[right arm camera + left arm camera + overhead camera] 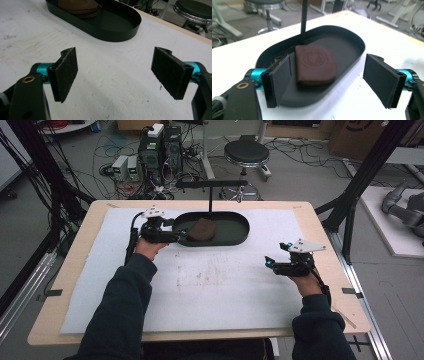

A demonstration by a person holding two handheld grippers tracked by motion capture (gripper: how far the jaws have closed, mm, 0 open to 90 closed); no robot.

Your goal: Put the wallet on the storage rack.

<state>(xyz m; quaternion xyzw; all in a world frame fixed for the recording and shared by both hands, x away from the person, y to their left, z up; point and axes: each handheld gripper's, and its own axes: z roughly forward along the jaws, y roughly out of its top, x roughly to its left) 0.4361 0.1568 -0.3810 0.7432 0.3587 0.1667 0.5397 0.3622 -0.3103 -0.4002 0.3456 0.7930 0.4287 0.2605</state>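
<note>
A brown leather pouch (202, 228) lies flat in a black oval tray (235, 238). The tray sits on a white mat (225, 285) in the upper middle of the high view. A thin black post (210, 199) stands up from the far side of the tray.

The left gripper (176, 234) is at the left end of the tray in the high view, held in the person's left hand (150, 246). Its tips point toward the pouch and sit right at the tray's left rim. In the left gripper view, the two black jaws stand wide apart. One is in the lower left of the frame and one is in the lower right. The pouch (315, 64) lies in the middle of that frame, a little past the jaws, and the pads do not touch it. It has a round stamp on its top. The jaws hold nothing. The left jaw hangs over the near part of the tray (359, 42).

The right gripper (269, 262) is in the right middle of the high view, held in the right hand (306, 281) over the bare mat, well apart from the tray. In the right gripper view its jaws are wide open too, with only white mat (112, 85) between them. The tray (112, 30) and the pouch (78, 6) show at the top of that frame, far from the pads. This gripper holds nothing.
</note>
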